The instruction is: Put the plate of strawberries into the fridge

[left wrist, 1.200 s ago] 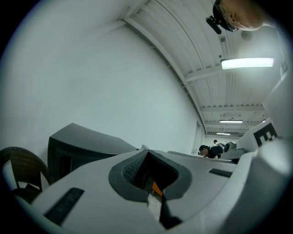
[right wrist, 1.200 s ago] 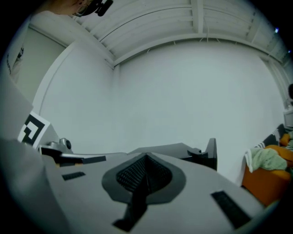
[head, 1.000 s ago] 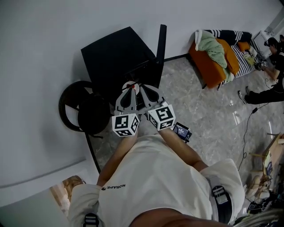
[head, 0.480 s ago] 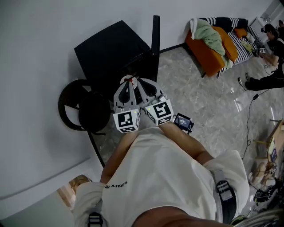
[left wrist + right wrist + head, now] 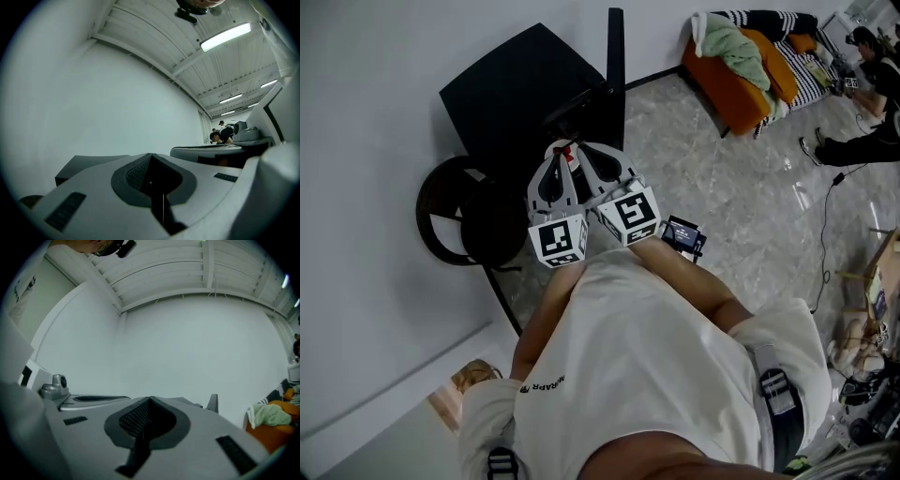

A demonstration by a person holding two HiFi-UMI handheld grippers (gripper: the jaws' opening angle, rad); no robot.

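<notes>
At centre of the head view, the left gripper [image 5: 555, 155] and right gripper [image 5: 581, 150] are held side by side before the person's chest, tips nearly touching, over the near edge of a black cabinet [image 5: 525, 89]. Each gripper view shows its 2 jaws pressed together with nothing between them (left gripper [image 5: 151, 155]; right gripper [image 5: 150, 400]). The plate of strawberries cannot be found in any view.

Edges: the cabinet stands against the white wall [image 5: 366, 141]. A thin black panel [image 5: 616, 66] rises along its right side. A round black stand [image 5: 450, 220] sits just beside its near left corner, close to the wall.

Open room: grey stone floor [image 5: 750, 216] lies free to the right of the panel, as far as an orange sofa [image 5: 727, 80] heaped with clothes. A seated person [image 5: 872, 66] is beyond the sofa. A cable [image 5: 823, 258] trails across the floor at right.
</notes>
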